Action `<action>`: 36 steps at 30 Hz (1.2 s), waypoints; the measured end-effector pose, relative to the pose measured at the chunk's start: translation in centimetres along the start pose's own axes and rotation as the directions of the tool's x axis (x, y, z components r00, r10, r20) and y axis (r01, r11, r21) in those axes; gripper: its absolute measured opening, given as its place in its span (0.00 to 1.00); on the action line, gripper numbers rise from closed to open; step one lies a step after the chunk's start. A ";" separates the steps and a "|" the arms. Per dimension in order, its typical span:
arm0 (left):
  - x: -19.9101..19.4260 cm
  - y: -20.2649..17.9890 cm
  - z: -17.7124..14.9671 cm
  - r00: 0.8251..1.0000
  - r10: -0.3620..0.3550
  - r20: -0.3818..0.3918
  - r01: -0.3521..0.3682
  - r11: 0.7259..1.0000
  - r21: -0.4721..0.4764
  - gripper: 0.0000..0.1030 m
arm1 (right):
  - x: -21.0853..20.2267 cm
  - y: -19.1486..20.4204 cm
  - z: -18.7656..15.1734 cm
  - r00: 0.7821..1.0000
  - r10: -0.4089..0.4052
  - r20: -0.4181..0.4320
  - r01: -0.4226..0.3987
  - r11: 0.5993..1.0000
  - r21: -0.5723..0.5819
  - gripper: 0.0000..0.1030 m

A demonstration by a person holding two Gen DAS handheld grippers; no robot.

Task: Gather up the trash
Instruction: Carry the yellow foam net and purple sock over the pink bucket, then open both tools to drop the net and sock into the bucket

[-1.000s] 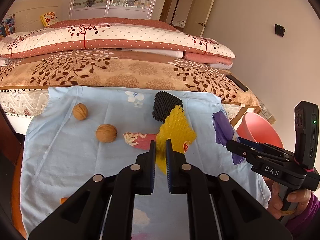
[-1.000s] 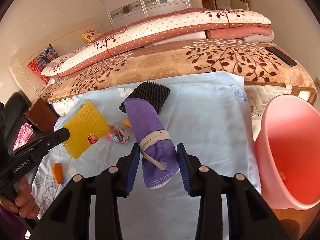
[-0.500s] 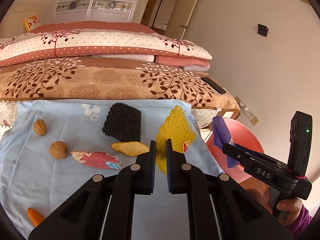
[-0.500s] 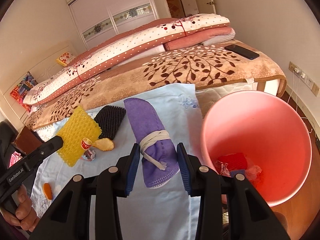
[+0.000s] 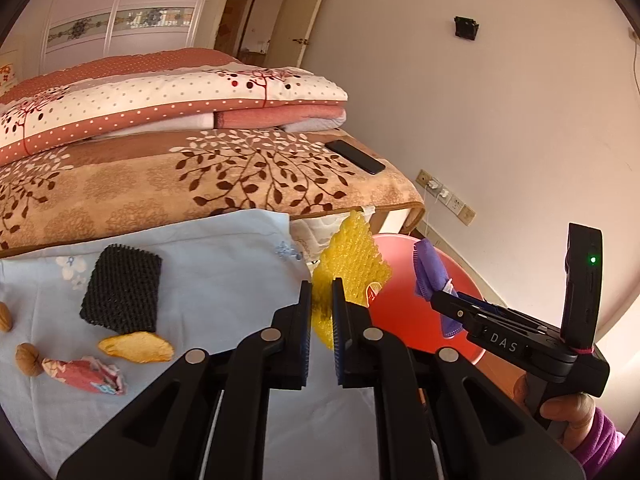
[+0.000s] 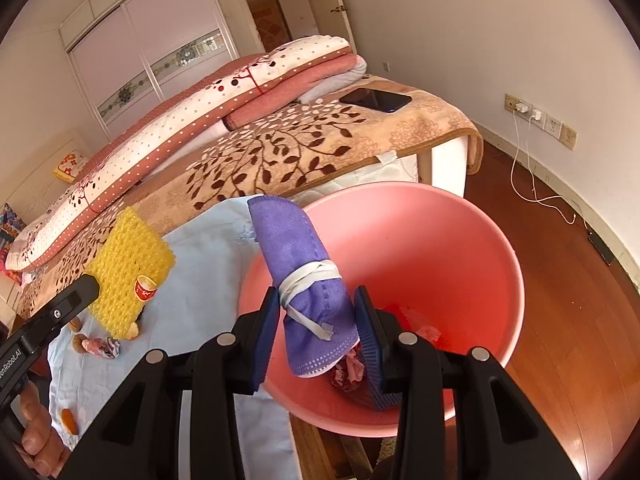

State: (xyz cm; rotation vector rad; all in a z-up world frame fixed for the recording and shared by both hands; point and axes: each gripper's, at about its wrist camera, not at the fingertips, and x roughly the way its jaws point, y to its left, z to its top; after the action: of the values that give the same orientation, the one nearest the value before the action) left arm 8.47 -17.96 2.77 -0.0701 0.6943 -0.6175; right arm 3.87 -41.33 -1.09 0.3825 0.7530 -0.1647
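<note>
My left gripper (image 5: 321, 304) is shut on a yellow foam net (image 5: 352, 268) with a red sticker and holds it near the table's right edge; the net also shows in the right wrist view (image 6: 124, 272). My right gripper (image 6: 316, 320) is shut on a rolled purple cloth (image 6: 308, 280) tied with a white strap, held over the open pink bin (image 6: 472, 240). The bin holds crumpled trash (image 6: 352, 368). In the left wrist view the cloth (image 5: 430, 272) hangs above the bin (image 5: 400, 320).
On the light blue tablecloth (image 5: 224, 256) lie a black foam net (image 5: 122, 290), an orange peel (image 5: 136, 347), a pink wrapper (image 5: 84, 374) and two walnuts (image 5: 28, 364). A bed with blankets and a phone (image 5: 355, 156) stands behind. A charger cable (image 6: 536, 184) lies on the wood floor.
Both grippers have swung right with their loads. The purple cloth has come over the pink bin's mouth, and the yellow net has reached the table's right edge beside the bin.
</note>
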 end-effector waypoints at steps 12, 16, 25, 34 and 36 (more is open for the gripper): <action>5.6 -4.2 0.3 0.996 -0.061 -0.069 0.066 0.995 0.068 0.09 | 0.6 -3.0 0.6 0.997 -0.076 -0.007 0.076 0.996 0.040 0.36; 7.1 -4.9 -0.1 0.993 -0.061 -0.099 0.069 0.994 0.081 0.09 | 1.2 -3.2 0.4 0.996 -0.088 -0.026 0.089 0.995 0.039 0.36; 9.1 -5.3 -0.7 0.988 -0.054 -0.145 0.069 0.993 0.099 0.09 | 2.7 -2.9 0.2 0.994 -0.090 -0.060 0.091 0.996 0.019 0.37; 10.4 -5.8 -1.4 0.981 -0.055 -0.185 0.079 0.989 0.126 0.09 | 3.5 -3.0 -0.1 0.991 -0.101 -0.092 0.103 0.994 0.023 0.38; 10.6 -5.9 -1.5 0.981 -0.054 -0.185 0.079 0.988 0.133 0.09 | 3.3 -2.9 -0.1 0.991 -0.101 -0.088 0.103 0.994 0.020 0.38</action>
State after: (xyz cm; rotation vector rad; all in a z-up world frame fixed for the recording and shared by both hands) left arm 10.90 -28.49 -2.99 0.0941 0.8247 -0.7417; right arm 5.35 -44.01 -4.31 0.3764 0.8573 -0.2552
